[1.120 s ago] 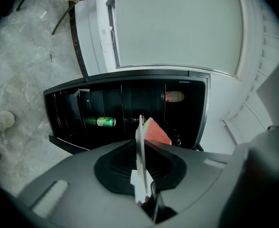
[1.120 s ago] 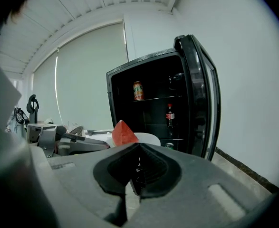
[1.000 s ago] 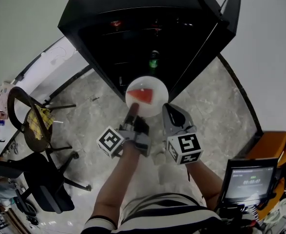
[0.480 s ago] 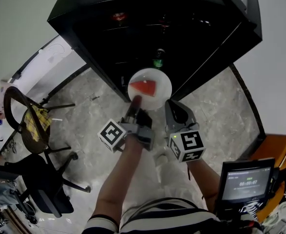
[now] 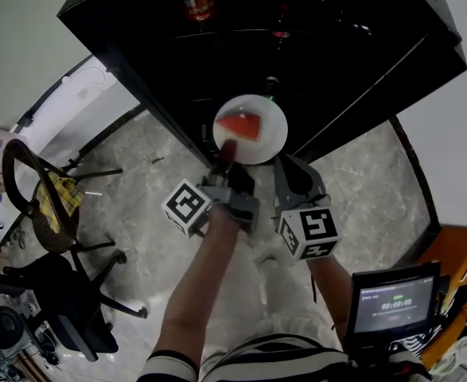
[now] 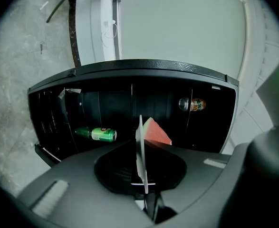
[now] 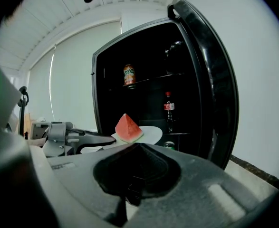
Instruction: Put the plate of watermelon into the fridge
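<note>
the left gripper is clamped on the near rim of the round white plate, which carries a red wedge of watermelon at the mouth of the open black fridge, while the right gripper, jaws together on nothing, hangs just beside the plate.

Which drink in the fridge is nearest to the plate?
The green can, right by the rim of the plate; the orange can and the red-labelled bottle stand clearly higher up.
</note>
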